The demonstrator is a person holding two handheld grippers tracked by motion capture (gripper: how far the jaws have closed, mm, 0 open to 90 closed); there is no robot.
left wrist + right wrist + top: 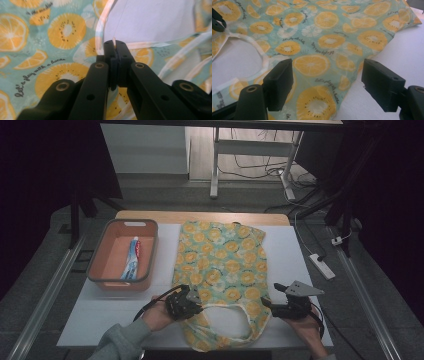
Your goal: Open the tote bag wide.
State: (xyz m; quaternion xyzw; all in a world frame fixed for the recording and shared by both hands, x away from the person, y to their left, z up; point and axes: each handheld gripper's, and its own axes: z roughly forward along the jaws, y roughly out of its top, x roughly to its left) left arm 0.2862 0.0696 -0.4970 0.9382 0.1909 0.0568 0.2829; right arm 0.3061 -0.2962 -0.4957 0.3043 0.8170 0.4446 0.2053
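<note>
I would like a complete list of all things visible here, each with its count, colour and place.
fruit-print garment: one, teal with orange slices, spread flat in the table's middle.
basket: one, orange, left of the garment.
toothpaste tube: one, white, red and blue, lying inside the basket.
table: one, white top with a wooden far edge.
power strip: one, white, on the floor at the right.
left gripper: one, black, fingers shut on the garment's white-trimmed edge.
right gripper: one, black, fingers open over the garment's right edge.
</note>
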